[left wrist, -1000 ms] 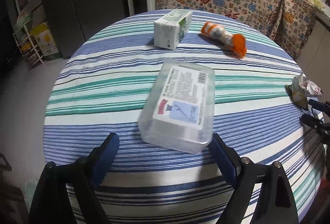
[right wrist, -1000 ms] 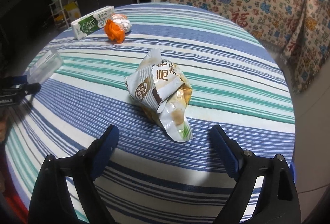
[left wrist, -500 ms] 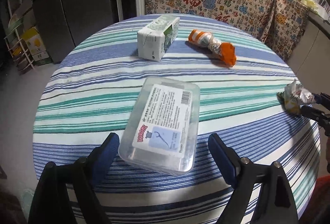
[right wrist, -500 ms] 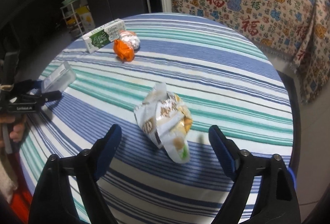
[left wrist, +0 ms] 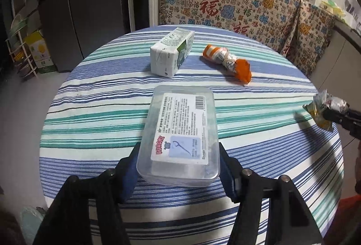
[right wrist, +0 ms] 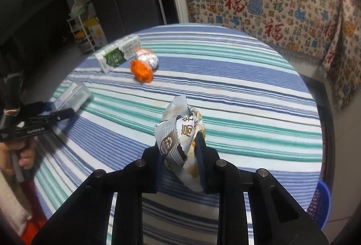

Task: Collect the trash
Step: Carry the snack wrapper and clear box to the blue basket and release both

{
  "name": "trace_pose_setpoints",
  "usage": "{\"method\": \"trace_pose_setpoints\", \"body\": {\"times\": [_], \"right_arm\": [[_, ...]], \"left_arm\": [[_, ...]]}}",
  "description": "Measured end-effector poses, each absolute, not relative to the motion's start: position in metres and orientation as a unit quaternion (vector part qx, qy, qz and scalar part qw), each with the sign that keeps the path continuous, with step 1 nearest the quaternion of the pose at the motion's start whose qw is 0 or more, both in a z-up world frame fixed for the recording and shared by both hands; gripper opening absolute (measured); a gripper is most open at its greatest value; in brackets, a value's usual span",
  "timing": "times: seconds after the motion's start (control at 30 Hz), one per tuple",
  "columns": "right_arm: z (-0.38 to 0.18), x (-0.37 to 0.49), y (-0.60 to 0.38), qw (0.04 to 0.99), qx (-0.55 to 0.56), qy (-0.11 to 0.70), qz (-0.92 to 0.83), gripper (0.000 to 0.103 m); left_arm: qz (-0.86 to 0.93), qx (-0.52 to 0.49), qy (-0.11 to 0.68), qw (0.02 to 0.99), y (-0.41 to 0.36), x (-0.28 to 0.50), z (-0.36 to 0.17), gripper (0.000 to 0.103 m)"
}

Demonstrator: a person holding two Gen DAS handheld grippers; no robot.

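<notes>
Two grippers, four pieces of trash. The left gripper (left wrist: pixel 178 161) has just been closing, and its fingers (left wrist: pixel 129 168) pinch one clear plastic box (left wrist: pixel 180 134) by its near end, low over the round striped counter (left wrist: pixel 101 109). The right gripper (right wrist: pixel 180 154) has just been closing too, and its fingers (right wrist: pixel 202 154) squeeze one crumpled snack wrapper (right wrist: pixel 180 138), held up off the cloth. Farther back lie one green and white carton (left wrist: pixel 171 53) and, just beside it, one orange wrapper (left wrist: pixel 227 59). Behind the counter hangs a patterned cloth (left wrist: pixel 225 1). A dark fridge (left wrist: pixel 79 8) stands at the left.
</notes>
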State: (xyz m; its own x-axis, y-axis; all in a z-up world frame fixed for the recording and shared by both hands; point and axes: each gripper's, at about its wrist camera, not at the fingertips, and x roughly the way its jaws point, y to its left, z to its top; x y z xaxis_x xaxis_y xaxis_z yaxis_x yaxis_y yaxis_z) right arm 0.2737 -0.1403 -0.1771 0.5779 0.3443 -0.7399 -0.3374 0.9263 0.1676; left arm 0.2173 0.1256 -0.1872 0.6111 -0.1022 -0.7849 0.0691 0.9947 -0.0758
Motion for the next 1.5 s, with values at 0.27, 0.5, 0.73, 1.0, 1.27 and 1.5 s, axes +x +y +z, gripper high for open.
{"method": "trace_pose_setpoints", "body": {"times": [0.27, 0.5, 0.73, 1.0, 1.27, 1.5], "right_arm": [[-0.160, 0.251, -0.163, 0.893, 0.032, 0.407, 0.191, 0.024], [-0.158, 0.239, -0.181, 0.895, 0.045, 0.407, 0.177, 0.024], [-0.157, 0.227, -0.192, 0.895, 0.059, 0.408, 0.169, 0.024], [-0.160, 0.218, -0.201, 0.894, 0.077, 0.412, 0.159, 0.024], [-0.151, 0.211, -0.218, 0.895, 0.099, 0.408, 0.149, 0.024], [-0.134, 0.182, -0.289, 0.907, 0.111, 0.398, 0.083, 0.024]], "left_arm": [[-0.058, -0.024, 0.424, 0.904, 0.105, 0.203, -0.172, 0.063], [-0.064, 0.005, 0.417, 0.907, 0.076, 0.195, -0.166, 0.063], [-0.072, 0.022, 0.410, 0.909, 0.059, 0.193, -0.159, 0.063], [-0.087, 0.028, 0.410, 0.907, 0.042, 0.190, -0.158, 0.063], [-0.137, 0.027, 0.414, 0.900, 0.002, 0.183, -0.147, 0.063], [-0.231, 0.038, 0.403, 0.885, -0.086, 0.176, -0.128, 0.063]]}}
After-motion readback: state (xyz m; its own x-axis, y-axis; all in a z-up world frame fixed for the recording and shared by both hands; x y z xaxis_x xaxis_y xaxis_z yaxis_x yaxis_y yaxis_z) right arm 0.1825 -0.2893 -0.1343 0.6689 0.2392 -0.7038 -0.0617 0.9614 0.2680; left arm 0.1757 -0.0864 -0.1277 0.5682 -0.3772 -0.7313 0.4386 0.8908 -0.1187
